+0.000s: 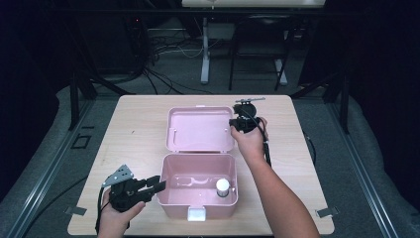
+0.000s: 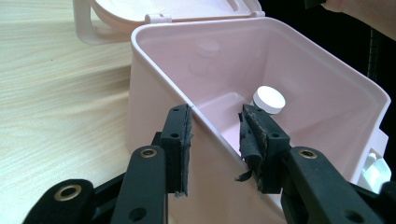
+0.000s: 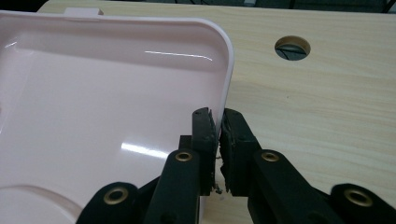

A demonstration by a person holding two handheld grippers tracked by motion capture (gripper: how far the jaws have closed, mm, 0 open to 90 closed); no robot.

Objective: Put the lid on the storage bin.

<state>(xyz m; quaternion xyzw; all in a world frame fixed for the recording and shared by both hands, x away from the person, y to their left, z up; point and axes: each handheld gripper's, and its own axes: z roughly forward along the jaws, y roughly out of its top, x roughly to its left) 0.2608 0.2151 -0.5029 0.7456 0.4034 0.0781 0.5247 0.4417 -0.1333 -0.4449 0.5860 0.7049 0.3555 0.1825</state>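
Observation:
An open pink box stands near the table's front edge, its lid folded back flat behind it. A white-capped bottle stands inside at the right. My left gripper is open at the box's left wall. In the left gripper view one jaw is outside the wall and the other inside, with my left gripper short of the bottle's cap. My right gripper is shut on the lid's right rim. In the right gripper view my right gripper pinches the lid at its edge.
The wooden table has bare wood left and right of the box. A round cable hole lies in the table beyond the lid. A white latch sticks out at the box's front. Cables and stands crowd the dark floor behind the table.

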